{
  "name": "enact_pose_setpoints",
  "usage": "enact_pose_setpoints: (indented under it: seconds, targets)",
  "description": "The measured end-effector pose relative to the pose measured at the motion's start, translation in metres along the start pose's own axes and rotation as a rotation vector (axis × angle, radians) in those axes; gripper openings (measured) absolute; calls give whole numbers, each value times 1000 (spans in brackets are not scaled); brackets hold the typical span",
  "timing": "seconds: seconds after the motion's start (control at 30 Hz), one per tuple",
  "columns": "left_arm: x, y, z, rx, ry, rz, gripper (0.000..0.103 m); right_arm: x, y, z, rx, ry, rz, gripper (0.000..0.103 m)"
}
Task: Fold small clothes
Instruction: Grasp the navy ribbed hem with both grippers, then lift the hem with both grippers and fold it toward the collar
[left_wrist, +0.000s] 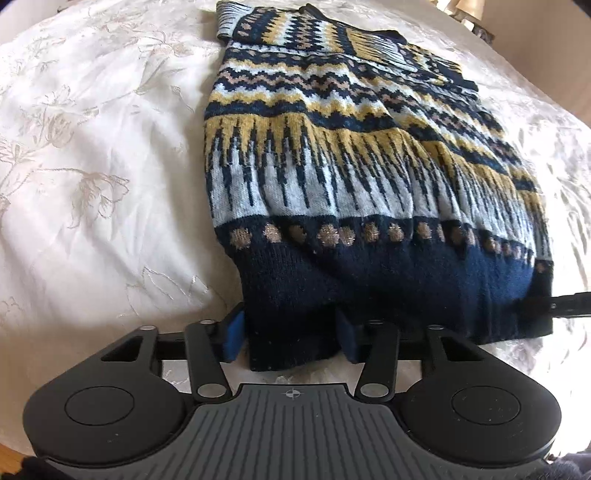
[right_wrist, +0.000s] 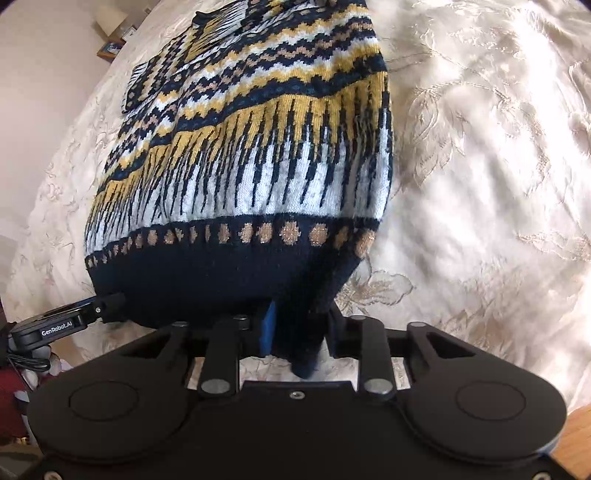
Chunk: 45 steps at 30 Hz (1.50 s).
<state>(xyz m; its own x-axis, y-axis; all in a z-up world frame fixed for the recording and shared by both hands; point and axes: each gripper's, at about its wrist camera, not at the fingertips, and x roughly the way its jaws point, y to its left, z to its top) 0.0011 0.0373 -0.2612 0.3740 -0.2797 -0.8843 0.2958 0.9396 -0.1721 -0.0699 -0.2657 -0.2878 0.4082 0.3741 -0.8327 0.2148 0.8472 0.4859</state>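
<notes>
Sweater (left_wrist: 332, 155) spread flat on the white embroidered bedspread (left_wrist: 92, 166), its navy hem at the near edge. Left gripper (left_wrist: 291, 332) pinches the hem's left corner between narrowed jaws; right gripper (right_wrist: 301, 325) pinches the right corner likewise.

Floral white bedspread (left_wrist: 92, 155); perhaps framed pictures (right_wrist: 110, 47).

left gripper (left_wrist: 291, 339): angled steeply down, our blue pads pinching the sweater (left_wrist: 332, 177) hem | right gripper (right_wrist: 301, 332): angled down, likewise clamped on that hem
</notes>
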Motion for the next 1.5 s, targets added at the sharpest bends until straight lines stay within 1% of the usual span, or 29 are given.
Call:
enact_pose_setpoints:
  seconds: [0.03,0.07,0.1,0.13,0.17,0.2,0.23,0.4,0.53,0.67,0.8,0.97,1.1,1.2,1.3,1.5]
  targets:
    - [0,1,1,-7,1,-8,42,0,1,0,2,0,1,38]
    - [-1,1,2,-12,1,-15,36,1,1,0,2,2,4,35]
    - [-1,1,1,-13,0,-17,26,1,2,1,2,5,6,31]
    - [-1,1,2,-10,1,-19,21,2,3,1,0,9,7,21]
    - [-2,1,2,-3,1,-28,14,3,5,2,-1,11,7,19]
    - [-3,0,2,0,-2,-35,12,3,7,2,-3,10,8,18]
    - [-5,-2,3,1,-6,-32,12,1,9,1,-10,4,8,15]
    - [-16,-5,3,-9,-37,-32,10,-11,16,0,-16,-29,6,14]
    - [-31,-6,10,-18,-65,-44,10,-29,22,3,-2,-84,34,13]
    - [-50,-5,27,-50,-109,-74,10,-51,32,11,-3,-151,60,13]
    - [-66,-8,52,-47,-160,-92,10,-72,39,28,-2,-225,84,13]
    - [-77,-11,89,-47,-220,-115,10,-86,48,61,-5,-298,94,13]
    - [-75,-6,122,-61,-247,-125,10,-89,52,94,4,-336,89,13]
    - [-69,0,148,-77,-257,-139,10,-88,53,121,11,-361,91,13]
    - [-59,3,175,-61,-267,-141,10,-82,58,154,-5,-379,79,13]
    - [-32,12,223,-61,-259,-160,10,-60,65,211,-7,-384,45,13]
